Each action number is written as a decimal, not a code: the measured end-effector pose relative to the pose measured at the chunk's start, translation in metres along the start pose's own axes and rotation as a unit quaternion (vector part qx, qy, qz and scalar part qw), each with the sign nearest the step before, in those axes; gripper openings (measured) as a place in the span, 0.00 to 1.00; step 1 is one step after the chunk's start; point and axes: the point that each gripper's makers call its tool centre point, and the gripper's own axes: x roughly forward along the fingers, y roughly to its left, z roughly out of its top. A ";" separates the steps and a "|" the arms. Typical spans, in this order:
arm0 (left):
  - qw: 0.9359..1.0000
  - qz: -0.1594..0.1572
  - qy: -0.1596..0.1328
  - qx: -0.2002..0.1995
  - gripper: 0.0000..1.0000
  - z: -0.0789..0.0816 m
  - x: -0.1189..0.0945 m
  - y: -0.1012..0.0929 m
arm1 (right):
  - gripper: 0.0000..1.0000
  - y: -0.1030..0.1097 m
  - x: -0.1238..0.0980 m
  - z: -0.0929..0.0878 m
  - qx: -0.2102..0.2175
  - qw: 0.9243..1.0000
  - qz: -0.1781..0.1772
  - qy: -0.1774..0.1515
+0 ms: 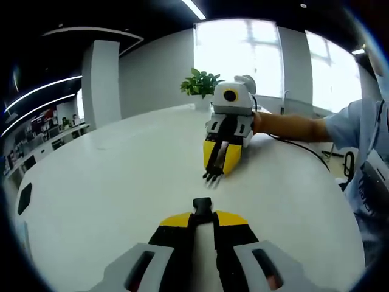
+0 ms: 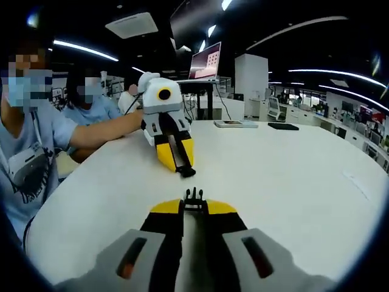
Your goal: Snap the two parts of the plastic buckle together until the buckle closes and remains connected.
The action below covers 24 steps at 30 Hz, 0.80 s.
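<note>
In the left gripper view my left gripper rises from the bottom, shut on the black socket half of the buckle, which sticks out past its yellow tips. Facing it a short gap away over the white table, my right gripper is shut on the black pronged half. The right gripper view mirrors this: my right gripper pinches the pronged half, and the left gripper points back at it with the socket half at its tip. The two halves are apart, roughly in line.
A potted plant stands at the table's far edge by bright windows. A person's arm and a cable reach in from the right. A screen, a flat book-like item and a dark pad lie beyond.
</note>
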 end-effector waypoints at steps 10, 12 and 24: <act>0.999 -0.036 -0.007 0.011 0.11 0.002 0.003 -0.016 | 0.13 0.018 0.006 0.004 -0.026 0.999 0.034 -0.003; 0.999 -0.041 -0.008 0.010 0.11 0.002 0.003 -0.018 | 0.13 0.020 0.006 0.004 -0.027 0.999 0.038 -0.003; 0.997 -0.072 -0.015 0.021 0.12 0.004 0.007 -0.031 | 0.13 0.024 0.006 0.003 -0.033 0.998 0.055 -0.002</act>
